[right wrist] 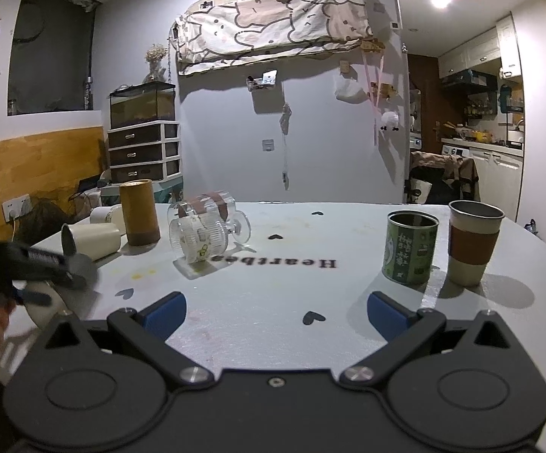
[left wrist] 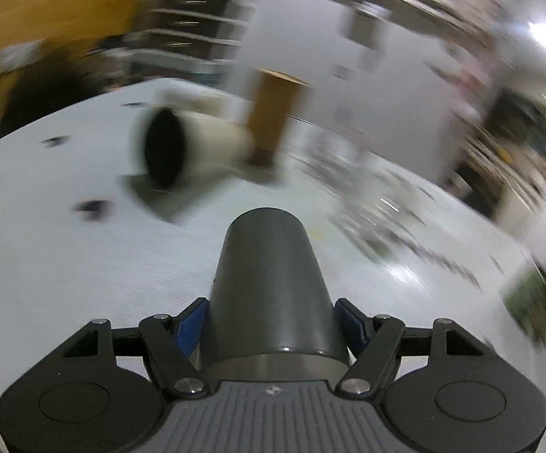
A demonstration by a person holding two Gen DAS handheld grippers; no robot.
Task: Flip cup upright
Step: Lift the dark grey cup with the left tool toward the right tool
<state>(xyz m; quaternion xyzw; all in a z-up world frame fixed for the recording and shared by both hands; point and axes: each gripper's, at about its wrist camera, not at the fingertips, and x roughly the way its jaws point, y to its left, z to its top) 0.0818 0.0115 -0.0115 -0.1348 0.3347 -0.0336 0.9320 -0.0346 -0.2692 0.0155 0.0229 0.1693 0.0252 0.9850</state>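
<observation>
My left gripper (left wrist: 273,321) is shut on a dark grey cup (left wrist: 269,283), held with its base pointing away from the camera and its steel rim toward it. The left view is motion-blurred. In the right wrist view the left gripper (right wrist: 46,264) shows at the far left over the table edge, with the grey cup (right wrist: 82,268) in it. A white cup (left wrist: 193,143) lies on its side beyond it, also in the right view (right wrist: 91,239). My right gripper (right wrist: 275,311) is open and empty above the table (right wrist: 273,339).
A brown cylinder (right wrist: 139,213) stands at the back left. A clear glass mug (right wrist: 205,232) lies on its side mid-table. A green tin (right wrist: 411,247) and a sleeved cup (right wrist: 471,241) stand upright at the right. Another white cup (right wrist: 107,215) lies behind.
</observation>
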